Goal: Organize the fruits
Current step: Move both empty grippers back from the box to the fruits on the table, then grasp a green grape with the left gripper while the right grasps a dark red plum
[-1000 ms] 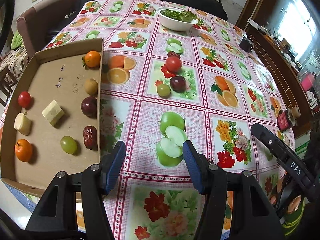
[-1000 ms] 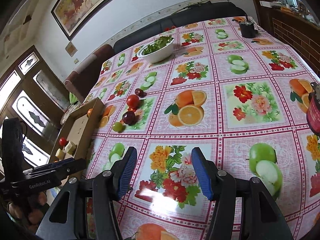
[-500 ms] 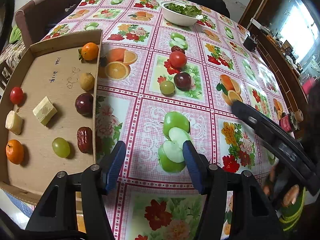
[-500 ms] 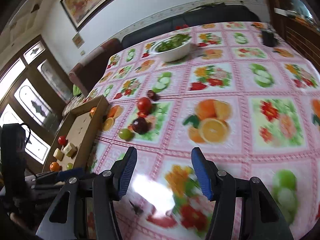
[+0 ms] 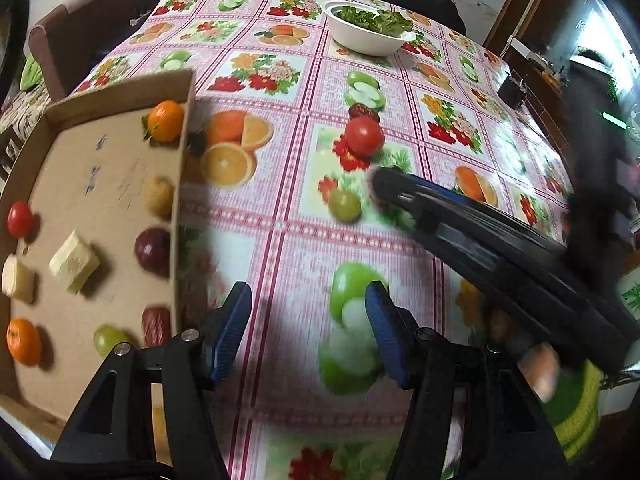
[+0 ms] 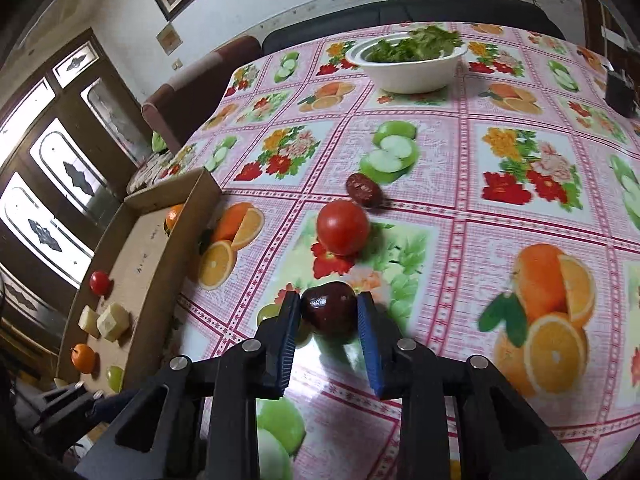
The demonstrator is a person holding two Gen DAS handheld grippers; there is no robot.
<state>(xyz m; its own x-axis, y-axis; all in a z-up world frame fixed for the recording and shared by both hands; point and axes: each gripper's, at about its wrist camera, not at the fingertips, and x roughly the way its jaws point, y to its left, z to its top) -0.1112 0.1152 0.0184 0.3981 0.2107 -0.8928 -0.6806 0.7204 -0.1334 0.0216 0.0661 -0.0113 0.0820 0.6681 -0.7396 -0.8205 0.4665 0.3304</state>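
Between our right gripper [image 6: 329, 312] fingers, closing, we are seeing a dark plum [image 6: 330, 312] half hiding a green grape [image 6: 269, 311]; left gripper [image 5: 308, 328] fingers standing apart, empty.

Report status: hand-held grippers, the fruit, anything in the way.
Right hand-held gripper closing around dark plum on the tablecloth. Left hand-held gripper open, empty, beside cardboard tray. Tomato just beyond plum, green grape alongside.

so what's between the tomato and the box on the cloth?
No real fruit: only the printed oranges on the cloth lie between the tomato and the box, in the right wrist view.
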